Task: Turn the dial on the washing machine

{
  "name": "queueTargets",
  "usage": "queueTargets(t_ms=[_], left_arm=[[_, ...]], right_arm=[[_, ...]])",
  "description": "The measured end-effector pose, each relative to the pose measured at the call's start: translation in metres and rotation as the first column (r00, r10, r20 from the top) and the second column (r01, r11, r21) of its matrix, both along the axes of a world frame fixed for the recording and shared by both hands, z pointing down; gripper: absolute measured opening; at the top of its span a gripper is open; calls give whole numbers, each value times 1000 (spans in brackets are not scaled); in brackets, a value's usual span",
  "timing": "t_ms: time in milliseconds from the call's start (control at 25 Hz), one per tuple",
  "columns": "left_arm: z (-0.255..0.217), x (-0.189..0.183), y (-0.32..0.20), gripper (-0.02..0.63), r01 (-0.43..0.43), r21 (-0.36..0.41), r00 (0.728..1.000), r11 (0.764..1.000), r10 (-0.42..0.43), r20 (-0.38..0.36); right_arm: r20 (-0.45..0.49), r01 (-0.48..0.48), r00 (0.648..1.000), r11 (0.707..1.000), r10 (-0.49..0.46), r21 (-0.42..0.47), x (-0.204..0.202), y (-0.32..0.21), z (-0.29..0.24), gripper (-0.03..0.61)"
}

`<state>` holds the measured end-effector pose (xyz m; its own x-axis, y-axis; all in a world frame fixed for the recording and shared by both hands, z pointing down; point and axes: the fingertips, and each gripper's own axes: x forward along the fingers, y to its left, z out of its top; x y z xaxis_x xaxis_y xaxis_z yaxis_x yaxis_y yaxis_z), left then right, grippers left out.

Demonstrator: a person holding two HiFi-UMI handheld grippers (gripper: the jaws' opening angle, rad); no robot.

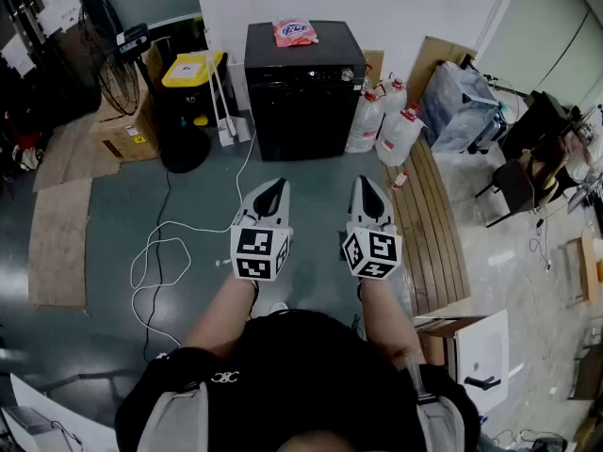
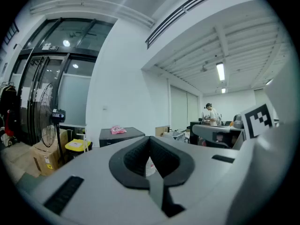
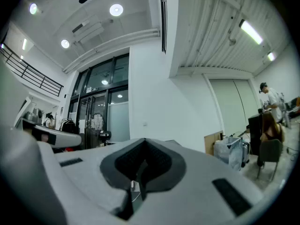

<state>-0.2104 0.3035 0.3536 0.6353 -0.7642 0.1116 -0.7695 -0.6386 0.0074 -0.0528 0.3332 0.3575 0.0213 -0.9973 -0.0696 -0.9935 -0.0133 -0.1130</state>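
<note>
both my grippers, left (image 1: 274, 188) and right (image 1: 366, 186), closed and empty, washer (image 1: 303, 92) well ahead by the wall; advise squaring up, opening one, then pinching the dial (image 1: 348, 74).

The washing machine (image 1: 303, 88) at 12 o'clock shows mostly its top, and its dial is too small to pick out. Print on the pink packet (image 1: 295, 32) lying there can't be read. At 6 o'clock the person is cut off.
</note>
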Motion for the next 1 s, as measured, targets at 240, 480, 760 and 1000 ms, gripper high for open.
queueTargets(t_ms=[240,480,760,1000], left_arm=[[-1,2,-3,-5,-12,-3,1000,1000,12,-1],[-1,1,-19,-5,-34,-1,999,999,34,-10],[0,-11,-55,-5,-58,4,998,998,58,-28],[13,-22,-84,-5,-75,-17,997,997,74,-22]], right_arm=[[23,-23,999,1000,23,12,5,-2,-3,0],[-2,-18,1000,1000,18,12,-6,-17,-4,0],[-16,-36,999,999,37,20,-22,-47,-4,0],[-31,-74,997,997,75,7,-27,-70,2,0]])
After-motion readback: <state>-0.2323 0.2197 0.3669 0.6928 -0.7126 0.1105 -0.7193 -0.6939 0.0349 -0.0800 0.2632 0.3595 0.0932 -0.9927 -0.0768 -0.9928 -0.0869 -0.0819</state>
